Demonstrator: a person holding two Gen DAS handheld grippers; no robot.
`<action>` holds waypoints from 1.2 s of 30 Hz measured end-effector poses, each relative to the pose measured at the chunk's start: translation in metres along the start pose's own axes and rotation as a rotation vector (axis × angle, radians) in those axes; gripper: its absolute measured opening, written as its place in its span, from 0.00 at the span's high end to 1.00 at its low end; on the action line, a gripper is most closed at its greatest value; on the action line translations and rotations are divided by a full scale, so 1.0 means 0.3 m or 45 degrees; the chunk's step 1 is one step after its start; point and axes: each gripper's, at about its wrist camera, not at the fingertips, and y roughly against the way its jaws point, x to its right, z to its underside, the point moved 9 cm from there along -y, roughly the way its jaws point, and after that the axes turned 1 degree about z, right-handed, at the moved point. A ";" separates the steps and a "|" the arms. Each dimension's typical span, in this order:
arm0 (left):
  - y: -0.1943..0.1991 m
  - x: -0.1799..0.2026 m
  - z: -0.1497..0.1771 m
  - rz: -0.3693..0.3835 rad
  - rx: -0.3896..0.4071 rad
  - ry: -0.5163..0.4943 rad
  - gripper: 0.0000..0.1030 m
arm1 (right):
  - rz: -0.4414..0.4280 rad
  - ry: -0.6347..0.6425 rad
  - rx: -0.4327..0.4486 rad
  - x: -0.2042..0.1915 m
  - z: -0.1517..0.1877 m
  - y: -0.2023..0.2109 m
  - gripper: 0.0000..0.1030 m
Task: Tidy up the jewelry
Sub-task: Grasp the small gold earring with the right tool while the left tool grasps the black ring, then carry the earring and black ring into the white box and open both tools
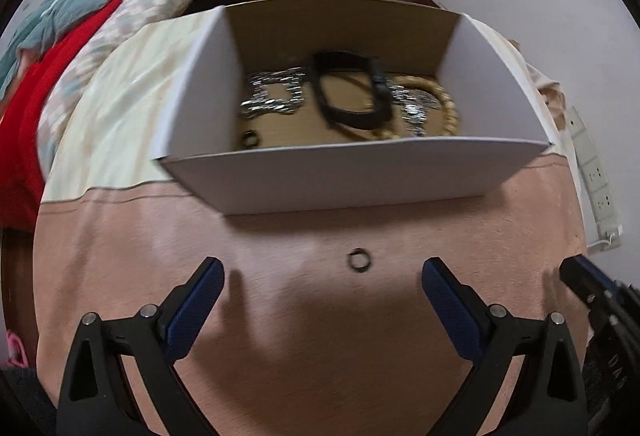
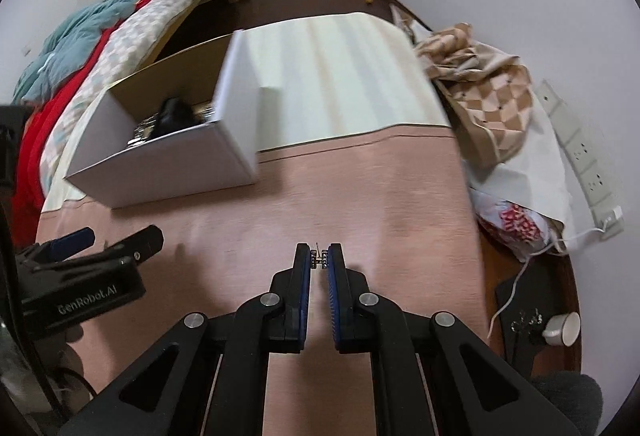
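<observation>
While the left gripper [image 1: 322, 278] hovers spread wide over a small dark ring [image 1: 359, 260] on the pink cloth [image 1: 280, 316], the right gripper [image 2: 319, 260] is clamped on a tiny sparkly earring [image 2: 320, 259]; the box [image 1: 360, 180] sits toward the cloth's far edge.

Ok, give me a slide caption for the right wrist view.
Right gripper shut on a small silver jewelry piece over the pink cloth, white box at left.

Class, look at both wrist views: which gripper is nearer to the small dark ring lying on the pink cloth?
Left. The left gripper hangs open right over the dark ring, which lies just beyond its fingertips. The right gripper is off to the side, shut on a small silver piece.
</observation>
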 end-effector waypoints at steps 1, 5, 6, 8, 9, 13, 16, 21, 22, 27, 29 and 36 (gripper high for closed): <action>-0.001 0.008 0.000 0.000 0.000 -0.012 0.26 | 0.007 -0.012 -0.003 0.021 0.000 -0.002 0.91; -0.004 0.038 0.000 -0.001 0.009 -0.057 0.58 | 0.018 -0.039 -0.012 0.073 -0.005 -0.010 0.91; -0.001 0.043 -0.003 0.001 0.015 -0.063 0.67 | 0.019 -0.041 -0.011 0.079 -0.003 -0.009 0.91; 0.003 0.050 -0.004 0.003 0.019 -0.070 0.75 | 0.019 -0.039 -0.009 0.077 -0.007 -0.013 0.91; 0.005 0.051 -0.006 0.005 0.021 -0.070 0.80 | 0.018 -0.038 -0.010 0.076 -0.008 -0.015 0.91; 0.009 0.051 -0.005 0.007 0.026 -0.075 0.90 | 0.017 -0.027 -0.006 0.065 -0.007 -0.014 0.91; 0.010 0.051 -0.002 0.011 0.026 -0.077 0.90 | 0.018 -0.025 0.001 0.052 -0.008 -0.006 0.91; 0.033 0.040 -0.012 0.029 0.049 -0.074 0.90 | 0.004 -0.021 0.025 0.043 -0.027 0.025 0.91; 0.048 0.042 -0.016 0.032 0.060 -0.075 0.90 | -0.002 -0.020 0.033 0.037 -0.033 0.035 0.91; 0.156 0.039 -0.065 0.049 0.146 -0.074 0.90 | -0.038 -0.014 0.081 0.002 -0.073 0.096 0.91; 0.220 0.032 -0.095 0.065 0.190 -0.067 0.90 | -0.064 -0.014 0.105 -0.018 -0.096 0.127 0.91; 0.352 -0.022 -0.209 0.129 0.237 -0.023 0.90 | -0.179 0.022 0.157 -0.123 -0.203 0.215 0.91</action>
